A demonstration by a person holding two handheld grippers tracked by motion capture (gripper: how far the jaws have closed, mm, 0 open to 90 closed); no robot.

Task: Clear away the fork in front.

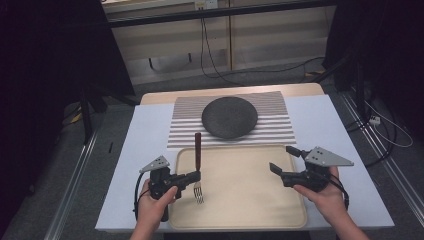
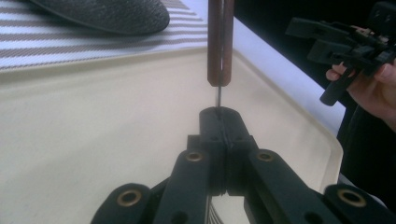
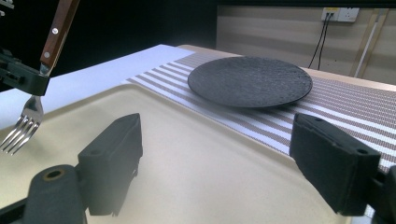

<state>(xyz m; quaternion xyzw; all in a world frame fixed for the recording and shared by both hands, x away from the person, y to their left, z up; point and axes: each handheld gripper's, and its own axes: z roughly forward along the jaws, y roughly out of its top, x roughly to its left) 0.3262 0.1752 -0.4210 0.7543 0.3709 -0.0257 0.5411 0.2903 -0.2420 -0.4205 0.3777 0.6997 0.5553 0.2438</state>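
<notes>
**Supervisor:** Report the state of both grippers.

**Operator:** On my high view, the left gripper [image 1: 196, 176] has its jaws closed on the fork [image 1: 198, 165], gripping the metal neck just below the brown wooden handle. The left gripper view confirms it: the two jaws meet with the thin metal shank pinched between them and the handle [image 2: 220, 42] rising beyond. The right gripper [image 1: 285, 160] is spread wide and carries nothing; in the right gripper view I see its two black jaws far apart over the tray.

**Supervisor:** Where is the fork?

**Operator:** It is held above the left part of the beige tray [image 1: 250, 200], tines toward me and handle toward the far side. In the right gripper view the tines [image 3: 21, 127] hang clear of the tray surface.

**Supervisor:** Other items?

**Operator:** A dark round plate [image 1: 229, 117] rests on a striped placemat [image 1: 280, 112] just beyond the tray. Tray and placemat sit on a white table cover [image 1: 320, 120].

**Supervisor:** Any readable markings?

**Operator:** I can read no brand, label or lettering on any of these. The fork handle shows a rivet, nothing more.
</notes>
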